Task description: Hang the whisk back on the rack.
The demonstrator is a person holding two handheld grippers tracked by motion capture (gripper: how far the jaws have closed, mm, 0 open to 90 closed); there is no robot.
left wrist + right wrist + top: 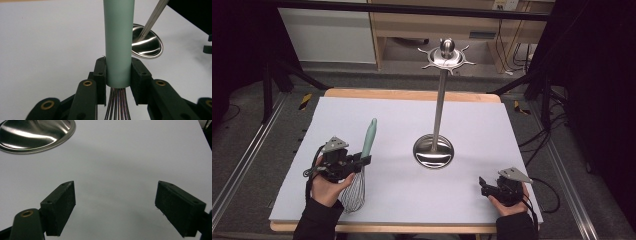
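A whisk with a pale green handle (370, 136) and a wire head (355, 192) sits at the left of the white table. My left gripper (362, 161) is shut on the handle just above the wires; in the left gripper view both pads press the green handle (119, 45), with the wires (116, 105) below. A steel utensil stand (438, 115) with a round base (433, 151) and hooked top (447, 55) rises at the table's middle. My right gripper (482, 186) rests at the front right, open, and its pads (61, 206) have nothing between them.
The white table top (412, 125) has wooden edges showing at the back and front. The stand's shiny base (35, 132) lies up-left of the right gripper. Black frames and cables (537, 145) flank the table; a wooden cabinet (462, 25) stands behind.
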